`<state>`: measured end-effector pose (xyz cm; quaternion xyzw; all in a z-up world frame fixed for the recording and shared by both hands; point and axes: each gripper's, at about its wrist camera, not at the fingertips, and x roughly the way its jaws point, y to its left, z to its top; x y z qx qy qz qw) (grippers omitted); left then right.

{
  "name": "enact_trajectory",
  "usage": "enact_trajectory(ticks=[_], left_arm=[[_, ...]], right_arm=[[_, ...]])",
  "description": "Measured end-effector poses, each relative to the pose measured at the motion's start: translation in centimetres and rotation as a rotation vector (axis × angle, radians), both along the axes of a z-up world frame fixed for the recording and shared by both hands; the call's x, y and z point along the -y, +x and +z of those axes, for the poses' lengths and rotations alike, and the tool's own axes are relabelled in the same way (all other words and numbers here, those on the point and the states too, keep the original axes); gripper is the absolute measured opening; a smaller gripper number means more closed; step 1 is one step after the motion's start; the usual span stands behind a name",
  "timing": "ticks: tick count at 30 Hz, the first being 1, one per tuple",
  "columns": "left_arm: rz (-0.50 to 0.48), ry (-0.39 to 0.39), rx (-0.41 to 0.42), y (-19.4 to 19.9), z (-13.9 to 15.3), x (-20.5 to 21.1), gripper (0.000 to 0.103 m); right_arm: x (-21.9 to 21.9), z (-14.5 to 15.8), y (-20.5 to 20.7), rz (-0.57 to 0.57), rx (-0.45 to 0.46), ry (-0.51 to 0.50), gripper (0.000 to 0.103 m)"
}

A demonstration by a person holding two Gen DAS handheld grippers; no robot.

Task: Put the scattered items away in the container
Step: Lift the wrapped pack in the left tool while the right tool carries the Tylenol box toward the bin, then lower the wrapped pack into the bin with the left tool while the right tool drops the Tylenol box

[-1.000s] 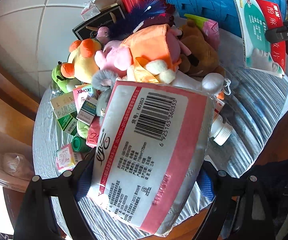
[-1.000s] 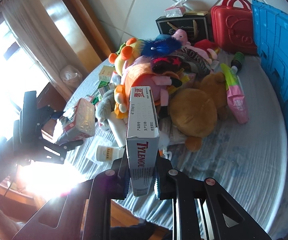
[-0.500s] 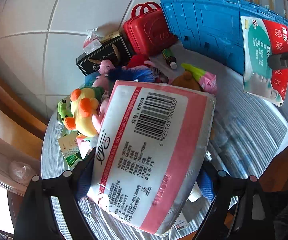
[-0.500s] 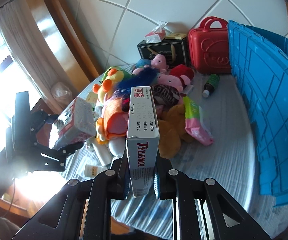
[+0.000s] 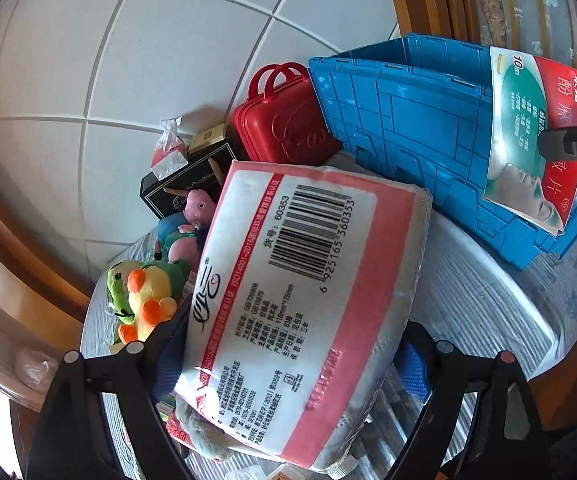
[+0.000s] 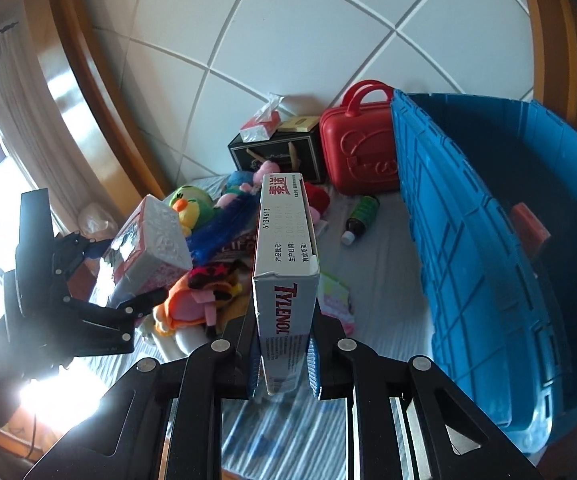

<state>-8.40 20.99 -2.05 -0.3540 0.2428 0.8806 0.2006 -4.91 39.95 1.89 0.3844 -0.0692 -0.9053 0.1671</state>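
My left gripper point(image 5: 288, 364) is shut on a pink-and-white tissue pack point(image 5: 304, 312) and holds it above the table. The pack also shows in the right wrist view point(image 6: 148, 248). My right gripper point(image 6: 282, 360) is shut on a white Tylenol box point(image 6: 286, 264), held upright in the air. That box shows in the left wrist view point(image 5: 532, 128) in front of the blue crate. The blue crate point(image 6: 488, 248) stands at the right, its inside dark, with a red object point(image 6: 530, 228) in it.
Plush toys point(image 6: 208, 248) are piled on the striped cloth. A red case point(image 6: 358, 152), a black box point(image 6: 280, 156) and a green bottle point(image 6: 360, 214) lie by the tiled wall. A pink packet point(image 6: 336, 300) lies beside the Tylenol box.
Both grippers have risen and tilted up with their loads. The crate's open top has come into the right wrist view; the toy pile has dropped lower in both views.
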Motion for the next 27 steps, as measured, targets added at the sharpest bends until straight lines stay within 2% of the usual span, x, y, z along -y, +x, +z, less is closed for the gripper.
enact_trajectory(ticks=[7,17,27], left_arm=[[-0.02,0.03,-0.042,-1.7,3.1,-4.1,0.086],[-0.071,0.054,-0.081,-3.4,7.1,-10.3,0.086],[-0.149,0.084,-0.095,-5.2,7.4,-16.4,0.086]], right_arm=[[-3.7,2.7,-1.1,-0.046,-0.04,0.001,0.018],[-9.1,4.7,-2.4,-0.118,-0.085,-0.003,0.018],[-14.2,5.5,-2.9,-0.211,-0.096,0.001,0.018]])
